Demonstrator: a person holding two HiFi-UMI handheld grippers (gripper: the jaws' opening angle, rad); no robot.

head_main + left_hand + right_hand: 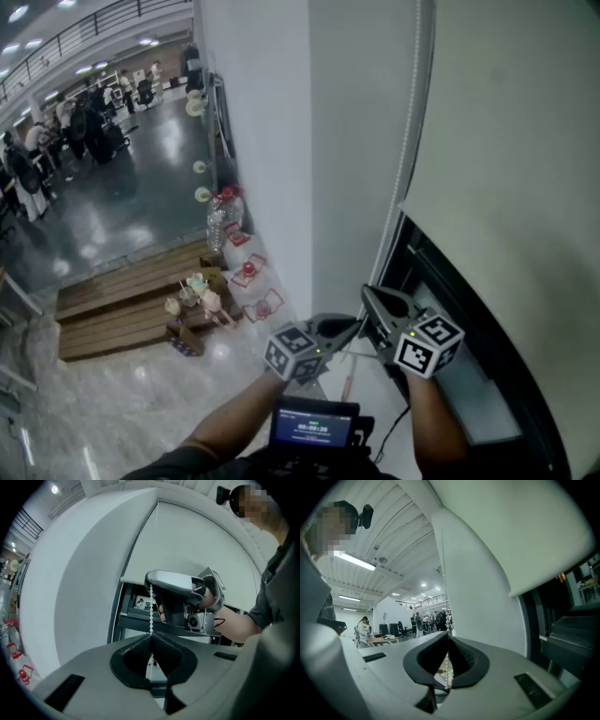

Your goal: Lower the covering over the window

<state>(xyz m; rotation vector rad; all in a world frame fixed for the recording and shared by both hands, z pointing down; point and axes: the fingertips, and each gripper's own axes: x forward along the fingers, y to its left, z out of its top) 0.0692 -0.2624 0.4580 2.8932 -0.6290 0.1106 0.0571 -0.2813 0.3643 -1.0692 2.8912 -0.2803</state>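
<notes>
Head view: the blind [506, 122] fills the upper right. Its hem runs from centre toward 3 o'clock, and the dark window [441, 281] below it is uncovered. The chain [405, 141] hangs along the blind's left edge. The left tongs [359, 326] and right tongs [367, 292] meet at its lower end, just below centre.

Left gripper view: my left tongs [151, 634] are clenched on the chain [151, 606], which rises toward 12 o'clock. The right tongs [150, 579] sit higher up, seemingly on the same strand. The blind [197, 541] is part-way down.

Right gripper view: my right tongs [449, 637] are clenched on the chain [444, 602]. Beads show above them and below, behind the pads. The blind [511, 527] is at 1 o'clock.

I judge the lowering is under way, with much of the window left to cover. To do it well, I should pull straight down along the chain's own line, never outward. I should loosen one pair only while the other holds, and watch the hem for skew.
</notes>
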